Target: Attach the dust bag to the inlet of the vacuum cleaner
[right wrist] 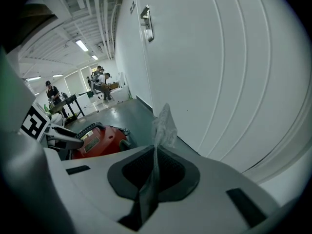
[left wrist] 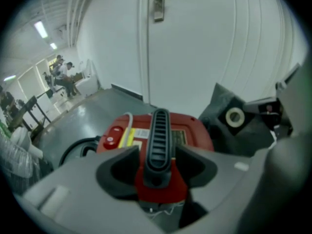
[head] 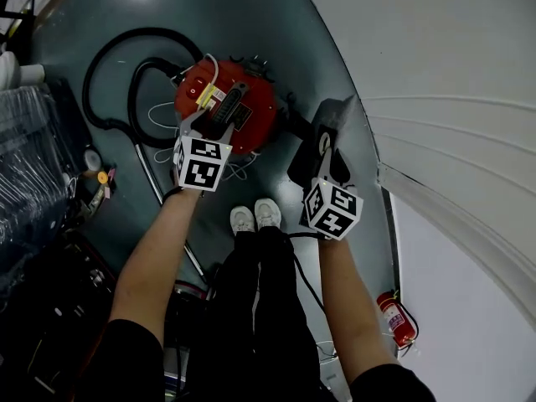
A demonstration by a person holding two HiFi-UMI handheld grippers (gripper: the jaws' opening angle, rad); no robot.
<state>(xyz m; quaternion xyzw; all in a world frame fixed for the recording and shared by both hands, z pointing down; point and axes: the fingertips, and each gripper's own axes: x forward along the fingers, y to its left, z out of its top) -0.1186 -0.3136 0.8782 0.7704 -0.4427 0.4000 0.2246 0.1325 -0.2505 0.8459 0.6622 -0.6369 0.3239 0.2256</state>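
Observation:
The red vacuum cleaner [head: 255, 111] stands on the grey floor, its black carry handle [head: 232, 105] on top. My left gripper [head: 211, 124] is down over it, open, with the handle [left wrist: 158, 135] between its pads and the red lid [left wrist: 192, 130] beyond. To the right hangs the dark grey dust bag [head: 331, 132], whose white inlet ring [left wrist: 235, 116] shows in the left gripper view. My right gripper [head: 331, 164] is shut on the bag's thin upper edge [right wrist: 163, 123], which runs pinched between its pads [right wrist: 175, 172]. The vacuum [right wrist: 105, 138] lies to its left.
A black hose [head: 109, 82] loops left of the vacuum and a metal wand [head: 151, 174] lies beside it. The person's white shoes [head: 255, 218] stand just before it. A white door and wall [head: 452, 99] close the right side. A fire extinguisher [head: 394, 316] and plastic-wrapped clutter [head: 33, 166] lie nearby.

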